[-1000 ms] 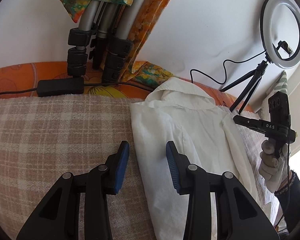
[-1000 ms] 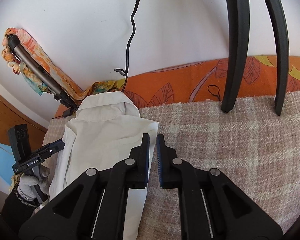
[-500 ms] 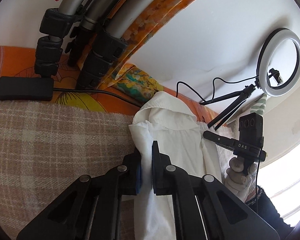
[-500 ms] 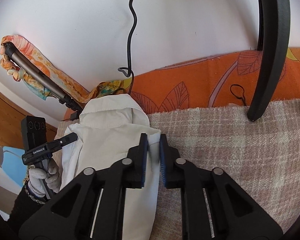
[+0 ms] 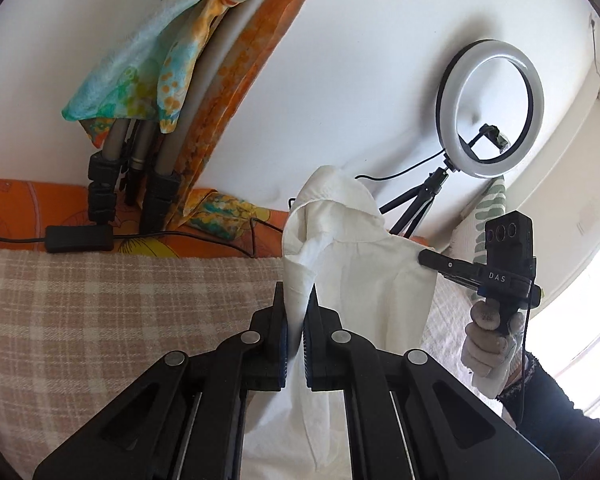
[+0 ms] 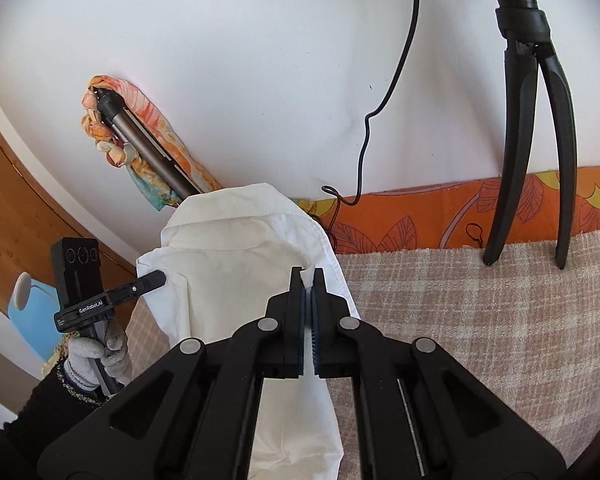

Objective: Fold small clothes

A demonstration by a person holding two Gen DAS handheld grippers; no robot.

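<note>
Plainly lifted off the checked blanket (image 5: 100, 320): white shirt (image 5: 364, 280), hanging between both grippers with collar end uppermost and lower part trailing down onto the blanket. Left gripper (image 5: 296, 312) pressed together on one side edge of the shirt, cloth pinched between blue pads and draping below. Right gripper (image 6: 308, 292) likewise pinched tight on the opposite edge of the shirt, a small tuft of white showing above its tips. Gloved right hand (image 5: 488, 344) to the right of the shirt in the left wrist view; gloved left hand (image 6: 100, 356) to the left of the shirt in the right wrist view. Behind the shirt, orange patterned sheet (image 6: 420, 216) against a white wall. Ring light (image 5: 490, 108) on a small tripod up and right of the shirt; folded tripod legs (image 5: 140, 152) wrapped in a colourful scarf (image 5: 140, 80) well to its left.
</note>
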